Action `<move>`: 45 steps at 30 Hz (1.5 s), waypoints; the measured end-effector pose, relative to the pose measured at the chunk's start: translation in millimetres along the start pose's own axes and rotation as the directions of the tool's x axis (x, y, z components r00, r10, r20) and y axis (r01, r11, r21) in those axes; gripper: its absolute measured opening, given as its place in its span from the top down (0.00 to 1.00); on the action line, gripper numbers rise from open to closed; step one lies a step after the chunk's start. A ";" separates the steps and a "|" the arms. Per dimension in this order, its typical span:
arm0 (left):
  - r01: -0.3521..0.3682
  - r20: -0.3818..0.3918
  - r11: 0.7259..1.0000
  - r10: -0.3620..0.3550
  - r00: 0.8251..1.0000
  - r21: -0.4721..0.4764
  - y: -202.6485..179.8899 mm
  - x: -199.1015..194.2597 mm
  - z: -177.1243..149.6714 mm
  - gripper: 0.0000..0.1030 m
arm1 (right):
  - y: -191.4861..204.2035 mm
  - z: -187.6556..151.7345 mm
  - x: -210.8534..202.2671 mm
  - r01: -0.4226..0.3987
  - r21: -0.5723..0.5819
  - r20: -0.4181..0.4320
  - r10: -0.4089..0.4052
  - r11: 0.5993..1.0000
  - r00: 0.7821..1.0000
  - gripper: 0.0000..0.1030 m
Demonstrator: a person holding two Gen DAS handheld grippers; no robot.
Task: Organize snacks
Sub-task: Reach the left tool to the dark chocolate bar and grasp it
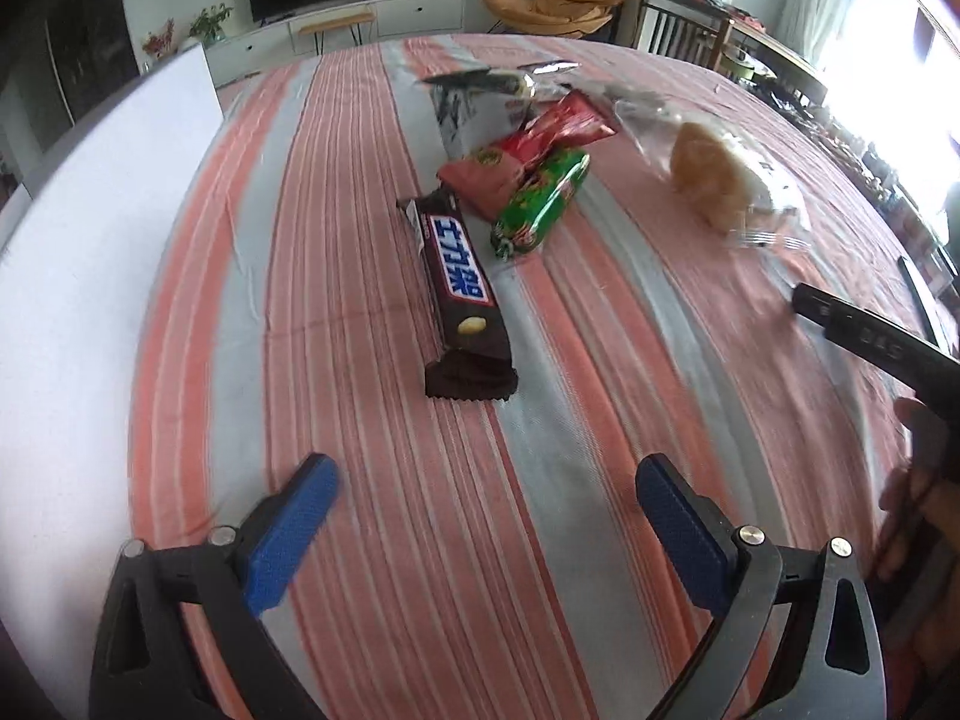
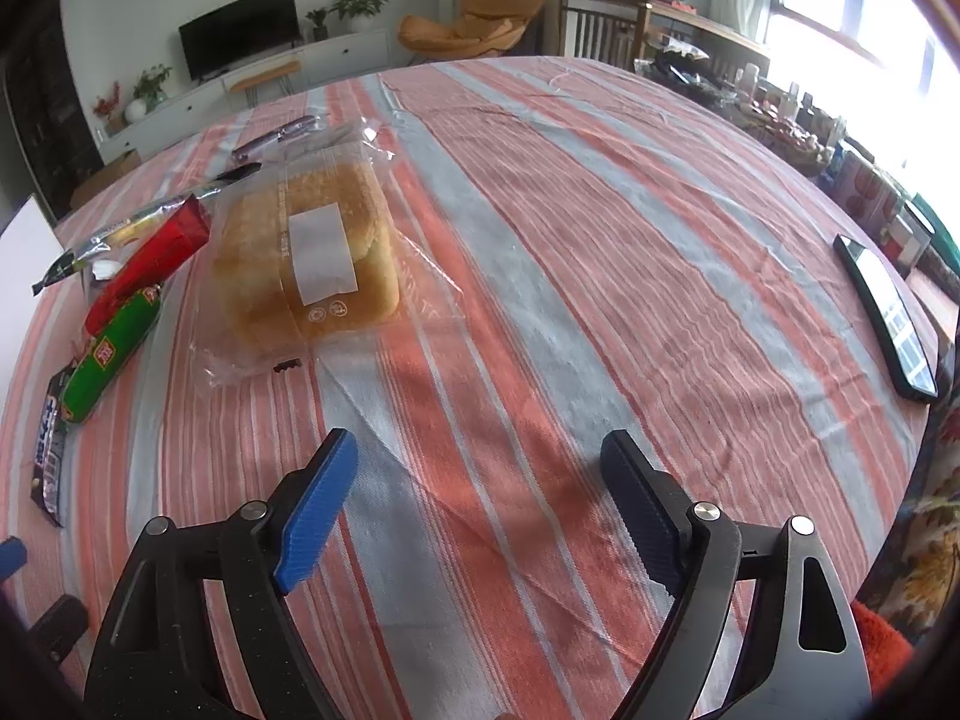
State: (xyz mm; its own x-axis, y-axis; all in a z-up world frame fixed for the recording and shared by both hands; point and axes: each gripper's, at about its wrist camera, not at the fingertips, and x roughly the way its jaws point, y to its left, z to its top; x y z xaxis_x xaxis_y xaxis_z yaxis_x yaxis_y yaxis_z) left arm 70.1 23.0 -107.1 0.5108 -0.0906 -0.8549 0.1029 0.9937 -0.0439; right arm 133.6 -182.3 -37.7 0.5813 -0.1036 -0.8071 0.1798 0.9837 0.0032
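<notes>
A brown chocolate bar (image 1: 459, 288) lies on the striped cloth just ahead of my open, empty left gripper (image 1: 486, 480). Behind it lie a green packet (image 1: 540, 207), a red packet (image 1: 534, 150) and a silver packet (image 1: 480, 96). Bagged bread (image 1: 720, 180) lies to their right. In the right wrist view the bread (image 2: 312, 252) lies ahead and left of my open, empty right gripper (image 2: 480, 462). The green packet (image 2: 114, 354), red packet (image 2: 150, 264) and chocolate bar (image 2: 51, 450) lie at the far left there.
A white board (image 1: 90, 240) stands along the table's left side. A black phone (image 2: 888, 312) lies near the right edge. The right gripper's black body (image 1: 870, 342) shows at the right of the left wrist view. Chairs and cluttered shelves stand beyond the table.
</notes>
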 end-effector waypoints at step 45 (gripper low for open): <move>-0.003 0.012 0.995 0.005 1.000 -0.095 35.1 14.9 53.5 0.84 | -69.0 62.5 42.4 0.027 0.063 0.003 -0.028 0.998 1.000 0.10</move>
State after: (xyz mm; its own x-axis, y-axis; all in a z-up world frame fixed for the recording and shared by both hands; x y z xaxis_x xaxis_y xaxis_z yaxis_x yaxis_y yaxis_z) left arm 127.0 53.1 -93.7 0.5213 -0.0868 -0.8489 0.0196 0.9958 -0.0899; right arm 195.4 -263.8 -35.2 0.5786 -0.1311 -0.8050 0.2449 0.9694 0.0181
